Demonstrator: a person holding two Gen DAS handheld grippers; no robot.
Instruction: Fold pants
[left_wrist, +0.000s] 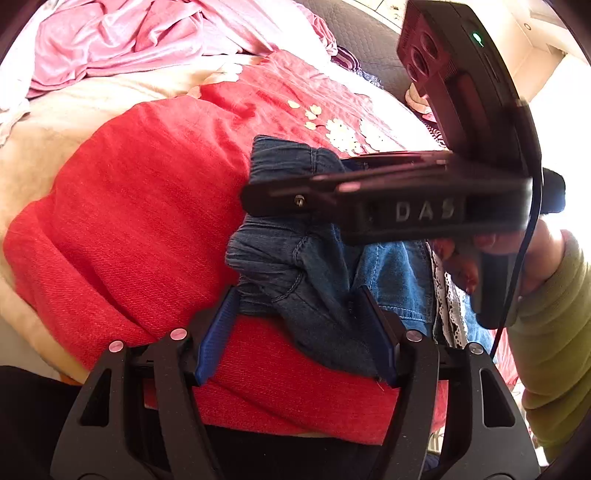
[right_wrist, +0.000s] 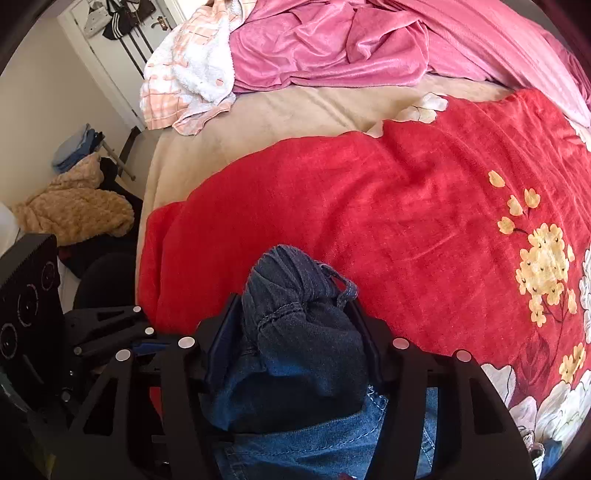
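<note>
The pants (left_wrist: 306, 266) are blue denim with a gathered dark waistband, bunched and held up over a red blanket (left_wrist: 140, 206). My left gripper (left_wrist: 295, 317) stands open, its blue pads on either side of a hanging fold of the denim. My right gripper (left_wrist: 255, 195) crosses the left wrist view from the right, shut on the gathered waistband. In the right wrist view the right gripper (right_wrist: 295, 317) clamps a thick wad of the dark denim (right_wrist: 299, 317), with lighter denim (right_wrist: 332, 443) hanging below. The left gripper (right_wrist: 110, 332) shows at the left edge there.
The red blanket with yellow flowers (right_wrist: 543, 266) covers a bed with a beige sheet (right_wrist: 295, 107). A crumpled pink blanket (right_wrist: 351, 44) and a white and peach towel (right_wrist: 188, 74) lie at the far side. A tan fluffy garment (right_wrist: 77, 210) lies on the floor left of the bed.
</note>
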